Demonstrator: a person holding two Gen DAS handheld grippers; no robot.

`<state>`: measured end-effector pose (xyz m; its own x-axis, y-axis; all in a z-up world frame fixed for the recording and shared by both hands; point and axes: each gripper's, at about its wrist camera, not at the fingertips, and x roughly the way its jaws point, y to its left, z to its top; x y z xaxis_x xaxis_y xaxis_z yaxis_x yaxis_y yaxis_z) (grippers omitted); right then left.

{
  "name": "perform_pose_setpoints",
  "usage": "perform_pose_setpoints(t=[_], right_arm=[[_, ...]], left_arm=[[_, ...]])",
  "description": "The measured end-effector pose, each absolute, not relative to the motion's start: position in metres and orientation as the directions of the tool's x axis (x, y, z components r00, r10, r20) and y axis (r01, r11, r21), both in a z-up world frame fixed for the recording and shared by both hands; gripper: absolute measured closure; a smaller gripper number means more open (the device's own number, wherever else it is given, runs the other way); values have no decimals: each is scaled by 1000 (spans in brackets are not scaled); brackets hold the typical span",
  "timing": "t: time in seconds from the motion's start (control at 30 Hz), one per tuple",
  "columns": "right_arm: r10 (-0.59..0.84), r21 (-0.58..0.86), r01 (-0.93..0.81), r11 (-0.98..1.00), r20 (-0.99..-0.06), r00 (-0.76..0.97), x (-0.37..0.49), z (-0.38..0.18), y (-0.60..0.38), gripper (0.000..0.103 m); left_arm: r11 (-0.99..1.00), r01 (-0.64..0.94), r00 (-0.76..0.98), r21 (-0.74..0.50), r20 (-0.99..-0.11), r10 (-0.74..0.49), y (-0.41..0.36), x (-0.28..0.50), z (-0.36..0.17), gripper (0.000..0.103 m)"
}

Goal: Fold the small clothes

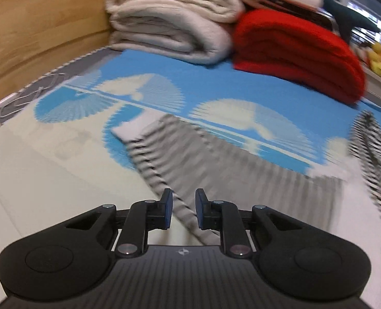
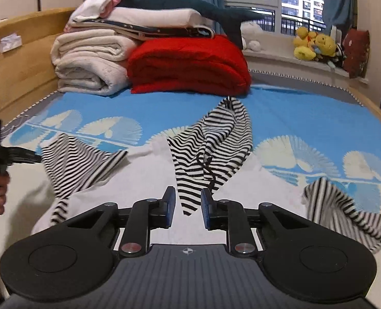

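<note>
A bed point(image 2: 306, 108) with a blue and white fan-patterned cover fills the middle of the right wrist frame. A black-and-white striped garment point(image 2: 211, 149) lies spread across its centre. At upper left, folded cream blankets point(image 2: 87, 61) and a folded red blanket point(image 2: 190, 64) sit on it, apparently touching.

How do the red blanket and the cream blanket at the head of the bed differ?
The red blanket is bright red and lies on the right; the cream blanket is off-white and sits left, by the wooden bed frame. More linens are piled mainly on the cream one. Both are folded, side by side.
</note>
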<state>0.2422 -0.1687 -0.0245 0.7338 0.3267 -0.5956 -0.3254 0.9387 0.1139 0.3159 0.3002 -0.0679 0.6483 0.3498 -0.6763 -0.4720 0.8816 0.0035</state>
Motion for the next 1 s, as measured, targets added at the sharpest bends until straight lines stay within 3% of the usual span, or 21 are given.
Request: perform_pose_setpoints(t=[0.1,0.2,0.43,0.6,0.67,0.7,0.73,0.87,1.0], right_arm=[[312,142,-297,944,-671,672,257,-49,-163,86],[331,145,-324,935,-686,648,262,-56,-154,86],[318,134,-359,924,-792,521,273,-91,-137,86],[296,103,-391,914,-830,473,268,-109,-129,86],[290,93,-395,914,-831,475,269,-113,-127,86],[285,89,-393,915,-832,476,269,-114,-127,86],[275,81,-388,918,-834,479,270,-115,-127,86],[223,60,-330,942,-847,483,276,-119,-140,86],[168,58,-233,971,-856,489,284,-121,-162,86]], left_arm=[[841,-540,631,-40,-680,373,336,328,-86,81],[800,-594,616,-83,-687,386,367,339,-100,80],[781,-608,635,-142,-678,371,396,358,-114,59],[788,-602,631,-130,-682,370,399,372,-127,57],[805,-584,636,-106,-676,372,395,376,-129,65],[817,-569,637,-93,-677,367,392,378,-129,76],[827,-556,639,-88,-682,357,390,381,-129,97],[847,-526,677,-79,-641,361,369,383,-95,98],[919,-369,807,-137,-537,244,309,381,-30,98]])
